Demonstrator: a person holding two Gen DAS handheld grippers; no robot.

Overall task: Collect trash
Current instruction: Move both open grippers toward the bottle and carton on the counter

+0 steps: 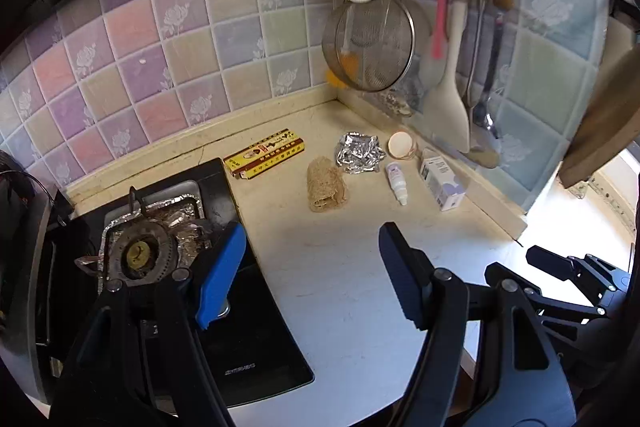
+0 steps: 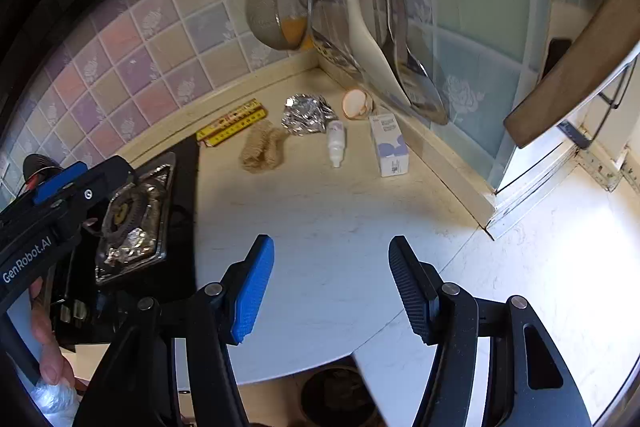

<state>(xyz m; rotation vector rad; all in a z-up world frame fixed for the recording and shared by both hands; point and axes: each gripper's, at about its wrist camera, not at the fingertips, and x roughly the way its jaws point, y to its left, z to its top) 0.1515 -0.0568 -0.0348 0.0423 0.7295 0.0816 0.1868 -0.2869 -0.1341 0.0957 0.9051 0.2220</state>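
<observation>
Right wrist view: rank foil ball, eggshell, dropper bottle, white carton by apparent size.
1. white carton
2. foil ball, close to the carton, so unsure
3. dropper bottle
4. eggshell, farthest back, so it may look smaller
</observation>
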